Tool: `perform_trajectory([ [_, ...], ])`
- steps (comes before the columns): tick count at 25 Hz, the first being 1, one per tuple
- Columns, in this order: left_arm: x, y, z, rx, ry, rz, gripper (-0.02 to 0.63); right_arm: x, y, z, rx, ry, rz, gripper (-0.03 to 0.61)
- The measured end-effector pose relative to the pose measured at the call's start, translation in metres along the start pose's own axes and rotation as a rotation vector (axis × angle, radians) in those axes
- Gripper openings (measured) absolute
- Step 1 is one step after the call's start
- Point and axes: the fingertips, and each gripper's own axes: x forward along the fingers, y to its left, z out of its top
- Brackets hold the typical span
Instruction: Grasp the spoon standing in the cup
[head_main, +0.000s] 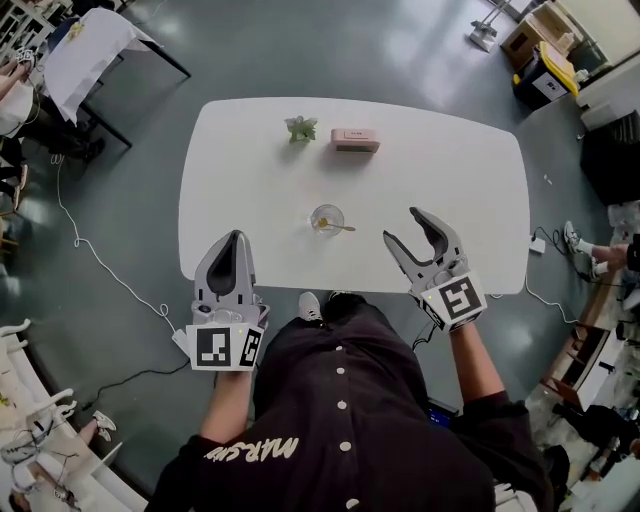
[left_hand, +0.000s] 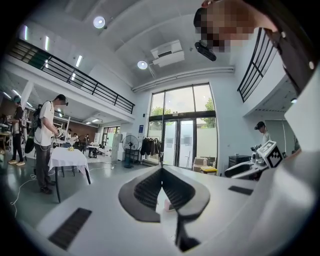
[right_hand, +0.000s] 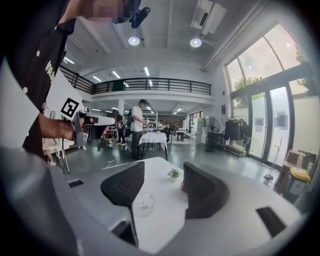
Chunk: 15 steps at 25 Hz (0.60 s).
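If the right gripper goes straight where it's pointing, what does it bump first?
Probably not the cup: it sits off to one side, near one jaw of the right gripper. Straight ahead is bare white table, then the small green plant beside the pink box. Depth is hard to judge.

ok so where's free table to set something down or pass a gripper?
Table is mostly bare: the whole right end beyond the pink box, the left end beside the plant, and the strip between those two and the cup. Only the middle is occupied; right gripper hovers open near the cup.
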Motion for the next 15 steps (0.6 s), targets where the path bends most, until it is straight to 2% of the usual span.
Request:
perform_trajectory([
  [2,0.003,0.001,-0.003,0.0,0.011,0.011,0.009,0.01,0.011,-0.015,-0.065,0.045,0.103,0.229],
  [5,0.005,0.009,-0.006,-0.003,0.024,0.043,0.009,0.023,0.032,-0.048,-0.23,0.138,0.241,0.23],
  [9,0.005,0.011,-0.009,-0.002,0.037,0.069,0.009,0.034,0.05,-0.096,-0.446,0.255,0.358,0.233],
  [15,0.009,0.013,-0.016,-0.006,0.06,0.088,0.009,0.056,0.057,-0.139,-0.675,0.329,0.462,0.233],
])
